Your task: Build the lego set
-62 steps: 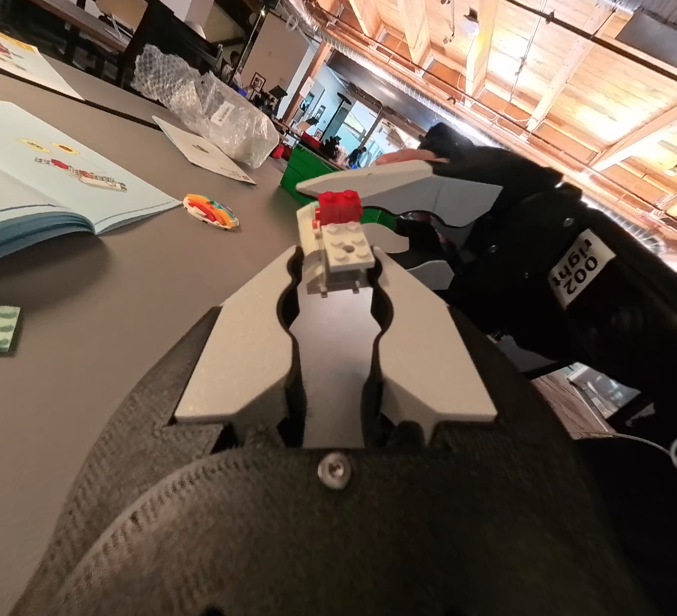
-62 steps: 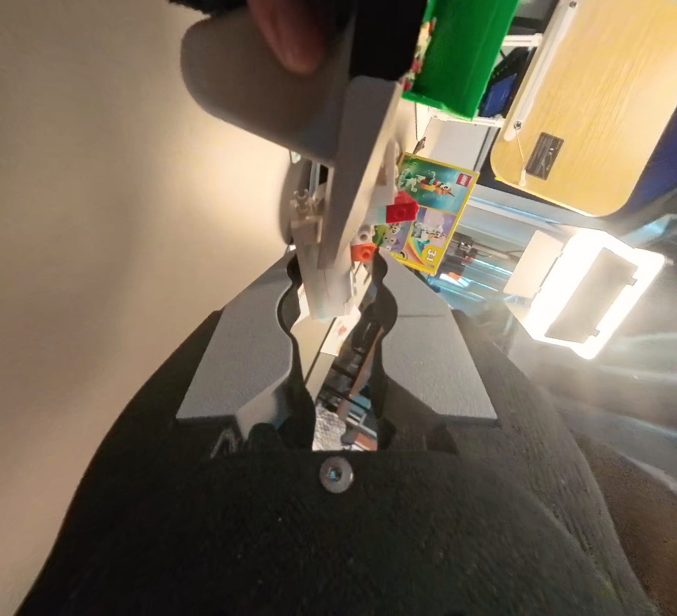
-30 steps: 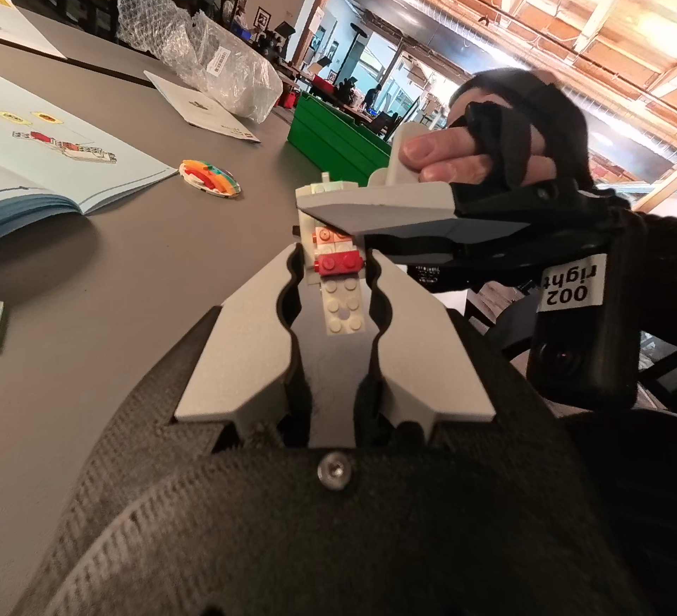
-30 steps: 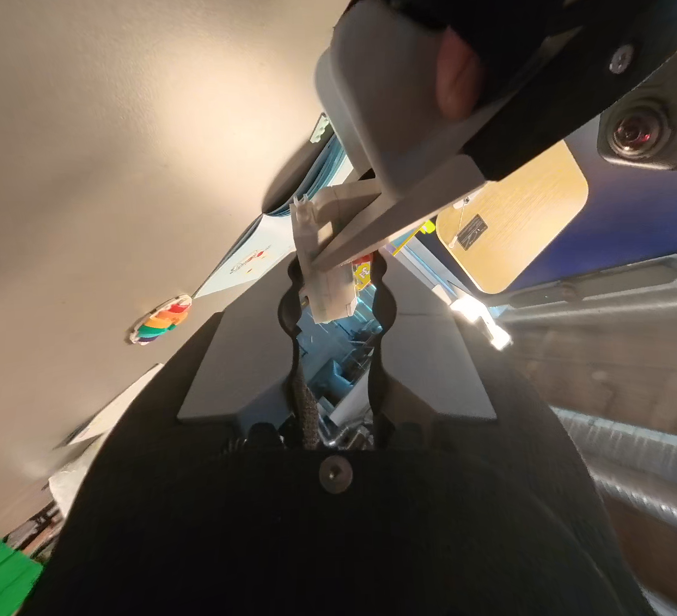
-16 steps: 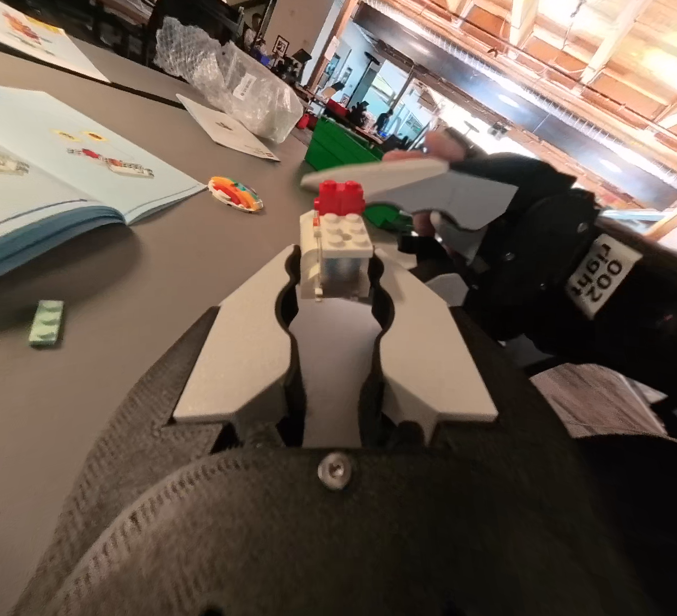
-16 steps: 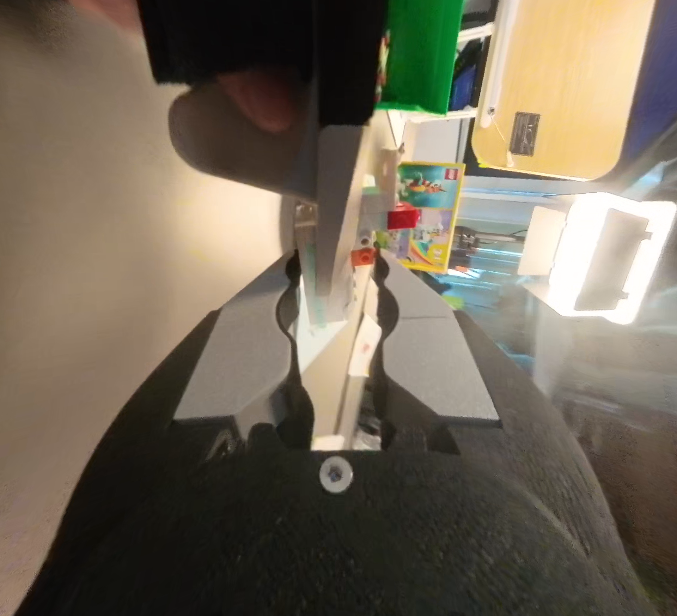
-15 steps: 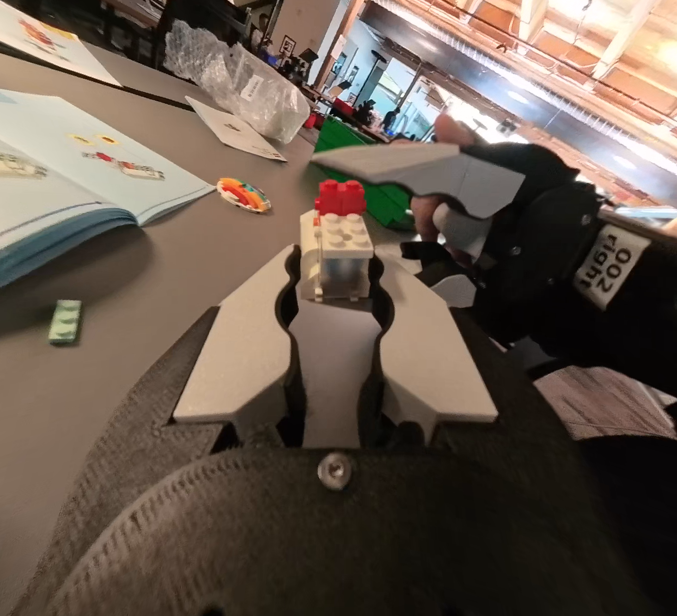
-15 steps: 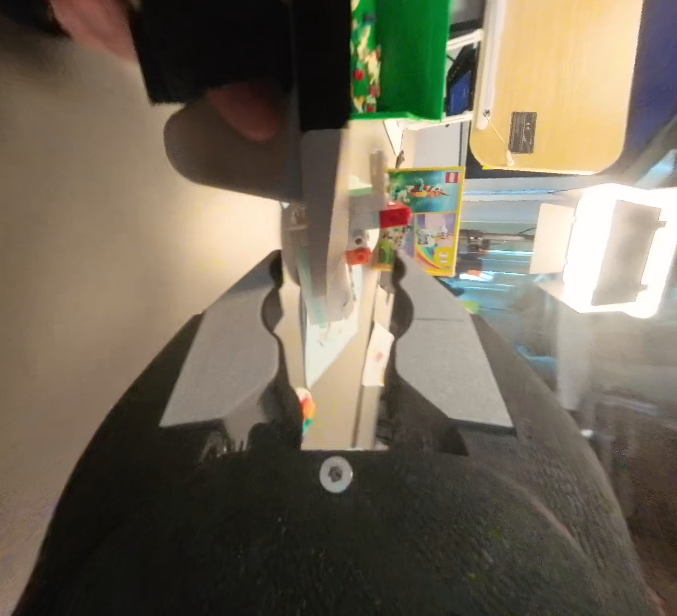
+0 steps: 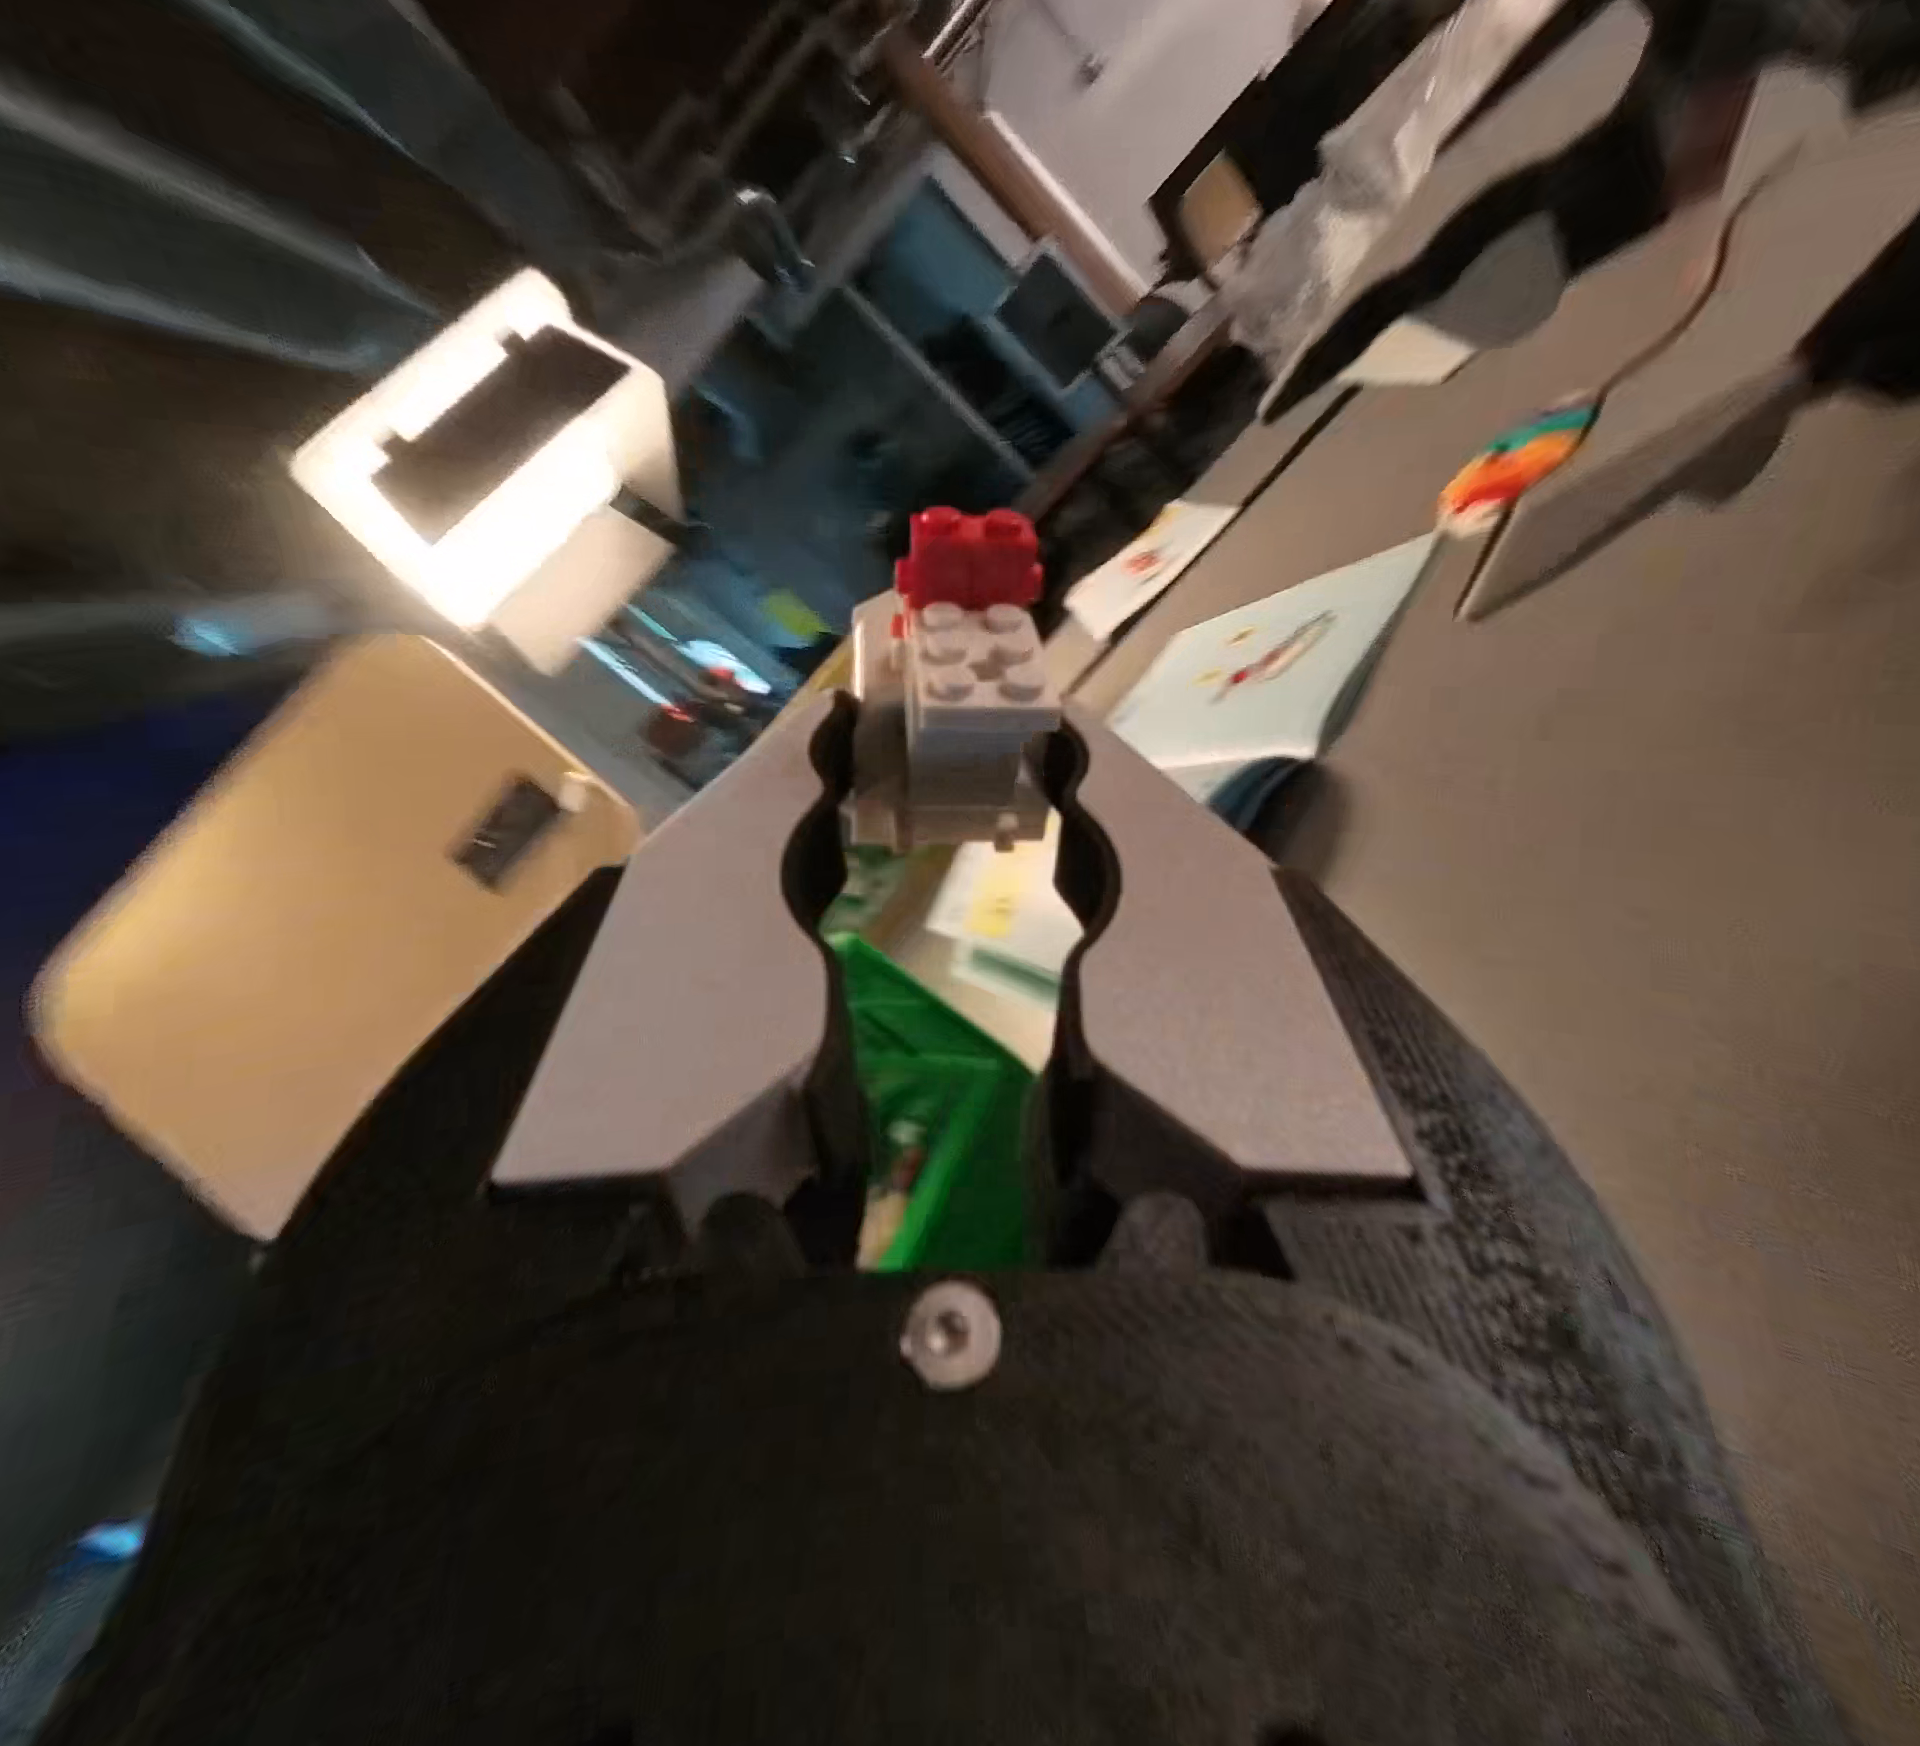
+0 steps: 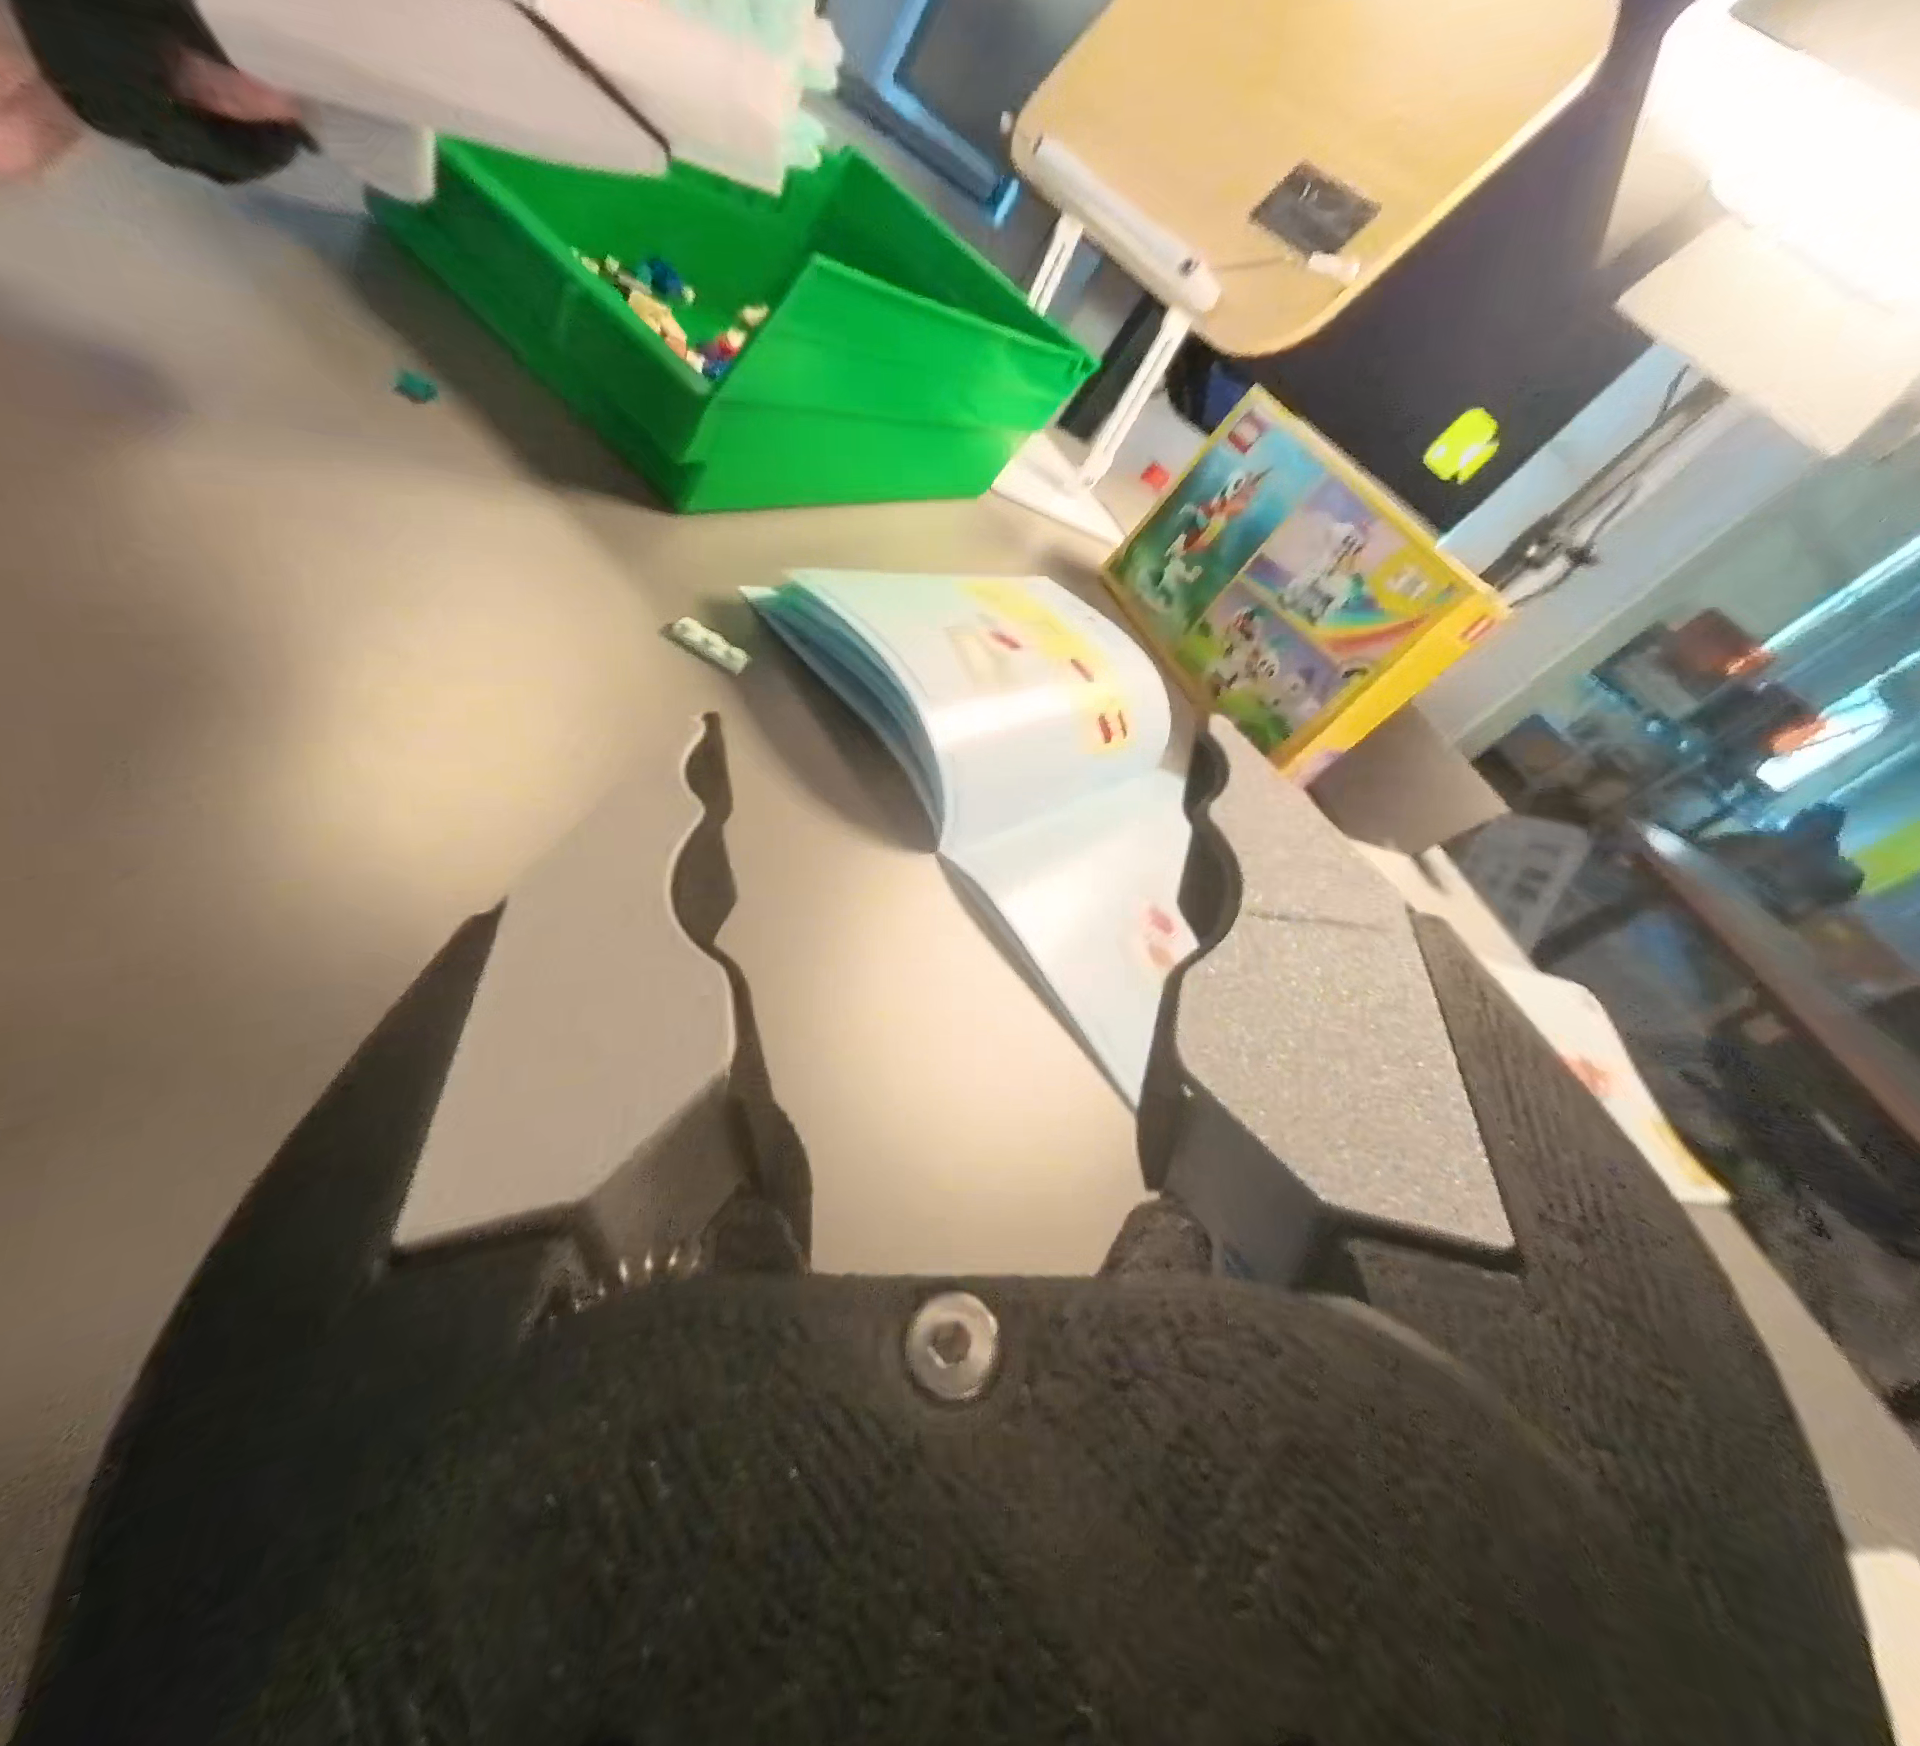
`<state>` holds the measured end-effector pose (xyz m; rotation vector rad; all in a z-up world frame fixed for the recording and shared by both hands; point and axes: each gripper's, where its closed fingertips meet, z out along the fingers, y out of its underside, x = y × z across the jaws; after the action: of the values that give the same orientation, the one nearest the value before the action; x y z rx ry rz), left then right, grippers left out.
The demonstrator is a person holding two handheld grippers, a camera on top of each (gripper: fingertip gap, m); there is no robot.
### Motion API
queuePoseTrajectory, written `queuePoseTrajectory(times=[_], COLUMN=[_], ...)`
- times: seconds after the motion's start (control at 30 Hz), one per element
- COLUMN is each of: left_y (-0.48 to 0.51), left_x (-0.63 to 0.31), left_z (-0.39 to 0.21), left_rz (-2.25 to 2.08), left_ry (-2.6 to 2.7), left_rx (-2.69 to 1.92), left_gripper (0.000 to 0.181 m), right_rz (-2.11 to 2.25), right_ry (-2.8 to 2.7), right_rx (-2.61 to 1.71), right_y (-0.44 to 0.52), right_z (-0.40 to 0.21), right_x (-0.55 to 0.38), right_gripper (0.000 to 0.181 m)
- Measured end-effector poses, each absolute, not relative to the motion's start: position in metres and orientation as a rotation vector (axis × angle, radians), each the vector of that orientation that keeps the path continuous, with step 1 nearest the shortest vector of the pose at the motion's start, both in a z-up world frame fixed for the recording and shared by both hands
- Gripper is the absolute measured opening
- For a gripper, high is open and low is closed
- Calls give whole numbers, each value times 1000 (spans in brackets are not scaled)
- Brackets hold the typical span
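Right tool (image 10: pixel 951 751) is being held wide open and empty above the worktop (image 10: pixel 312 709); the loose mint plate (image 10: pixel 710 644) is lying at eleven o'clock, while the lego build (image 9: pixel 956 699) is being gripped by the closed left tool (image 9: pixel 945 761).

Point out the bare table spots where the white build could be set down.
Bare table lies left of the open booklet and in front of the green bin, apart from a small mint plate. It is crowded to the right, between booklet and box.

Grey wavy-edged jaws on black textured gripper bodies, each with a silver screw; black glove (image 10: pixel 125 49)
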<state>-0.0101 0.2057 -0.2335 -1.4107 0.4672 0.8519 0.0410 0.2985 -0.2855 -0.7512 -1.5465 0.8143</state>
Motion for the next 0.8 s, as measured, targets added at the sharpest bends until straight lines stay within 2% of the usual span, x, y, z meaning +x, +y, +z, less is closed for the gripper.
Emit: queuePoseTrajectory(times=[0.1, 0.23, 0.33, 0.43, 0.5, 0.63, 0.8], left_y=[207, 217, 223, 220, 214, 218, 219], left_x=[-8, -11, -1, 49, 70, 65, 53], left_z=[-228, -243, -263, -289, -302, -316, -319], left_rz=[1050, 1021, 807, 301, 75, -68, -214], left_ry=[548, 534, 517, 661, 737, 698, 581], left_rx=[-1357, -1435, -1551, -1612, -1653, -1771, -1846], left_gripper=[36, 36, 36, 35, 36, 36, 36], right_rz=[850, 917, 927, 924, 933, 909, 884], right_ry=[-1522, -1456, -1386, -1360, -1341, -1290, -1255], right_rx=[-732, -721, -720, -664, -688, -802, -841], right_y=[305, 316, 335, 353, 367, 398, 407], right_z=[-281, -269, -259, -254, -253, -256, -256], right_x=[39, 42, 49, 59, 64, 68, 71], right_gripper=[83, 76, 69, 42, 31, 12, 5])
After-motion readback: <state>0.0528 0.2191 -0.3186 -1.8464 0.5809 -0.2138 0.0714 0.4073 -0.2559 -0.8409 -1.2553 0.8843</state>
